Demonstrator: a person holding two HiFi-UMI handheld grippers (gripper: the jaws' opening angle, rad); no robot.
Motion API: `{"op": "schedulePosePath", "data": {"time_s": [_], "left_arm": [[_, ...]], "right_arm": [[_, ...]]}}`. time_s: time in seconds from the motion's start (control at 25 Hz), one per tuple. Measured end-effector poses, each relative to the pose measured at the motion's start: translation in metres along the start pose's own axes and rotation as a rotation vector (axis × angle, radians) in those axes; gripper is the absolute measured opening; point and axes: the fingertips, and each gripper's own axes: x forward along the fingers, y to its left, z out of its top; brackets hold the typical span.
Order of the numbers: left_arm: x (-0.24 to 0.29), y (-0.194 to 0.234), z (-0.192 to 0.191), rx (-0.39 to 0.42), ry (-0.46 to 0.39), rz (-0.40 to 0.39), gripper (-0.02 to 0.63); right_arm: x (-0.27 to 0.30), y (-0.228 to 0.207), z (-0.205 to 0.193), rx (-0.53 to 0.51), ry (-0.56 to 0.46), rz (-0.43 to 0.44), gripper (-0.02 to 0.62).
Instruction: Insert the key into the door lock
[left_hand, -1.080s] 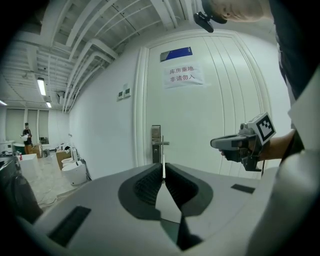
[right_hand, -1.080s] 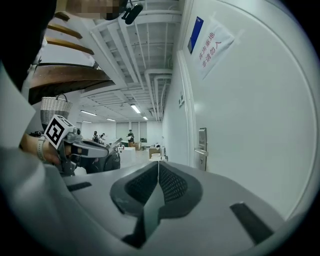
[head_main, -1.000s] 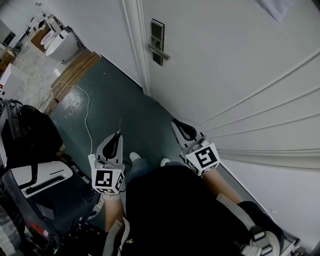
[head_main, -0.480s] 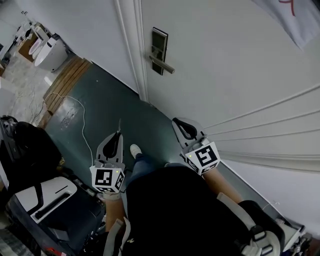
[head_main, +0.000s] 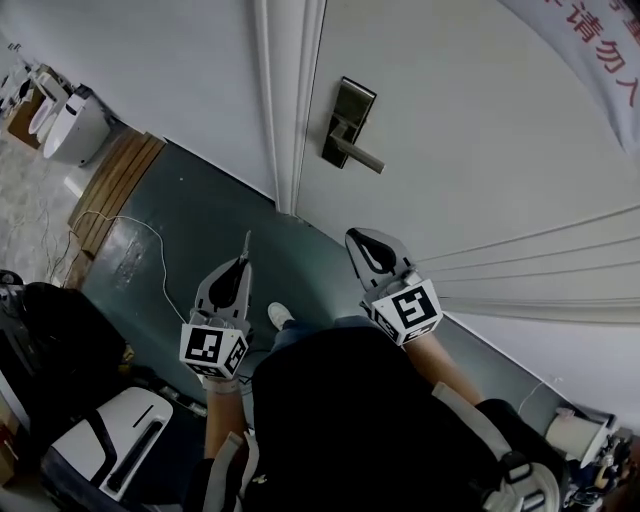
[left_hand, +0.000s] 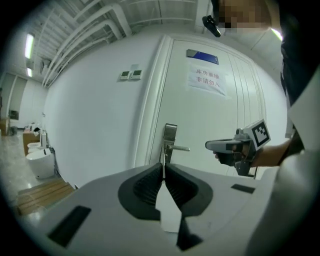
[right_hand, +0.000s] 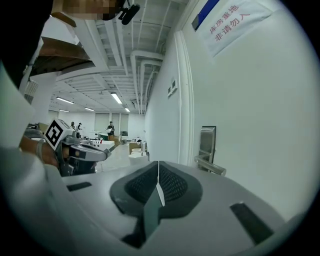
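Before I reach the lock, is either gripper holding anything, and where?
Left gripper pinches the key by its base; right gripper shut, empty.

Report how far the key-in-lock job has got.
Done: the key is gripped in the shut left claw, its tip pointing toward the door. In hand: lining up; the key is well short of the lock plate and its lever handle. Left: reaching the keyhole, which I cannot make out, and inserting. The right claw is shut and empty.
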Motion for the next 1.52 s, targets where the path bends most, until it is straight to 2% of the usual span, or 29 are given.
{"op": "schedulePosePath", "data": {"time_s": [0.16,0.28,0.52,1.08,1.36,1.52], "left_arm": [[0.002,0.032,-0.007,-0.155,-0.011,-0.072,0.026],[0.011,0.046,-0.013,-0.185,0.008,-0.107,0.026],[0.040,0.051,-0.021,-0.304,0.036,-0.198,0.026],[0.147,0.049,-0.030,-0.395,0.132,-0.331,0.026],[0.196,0.040,-0.036,-0.439,0.192,-0.414,0.026],[0.221,0.036,-0.041,-0.503,0.214,-0.454,0.026]], "right_arm": [[0.025,0.014,0.005,-0.007,0.013,-0.027,0.017],[0.034,0.020,0.005,-0.019,0.035,-0.046,0.017],[0.036,0.008,0.003,-0.017,0.067,-0.115,0.017],[0.038,-0.076,-0.005,0.030,0.080,-0.250,0.017],[0.040,-0.101,-0.010,0.052,0.096,-0.298,0.017],[0.041,-0.116,-0.015,0.068,0.101,-0.327,0.017]]}}
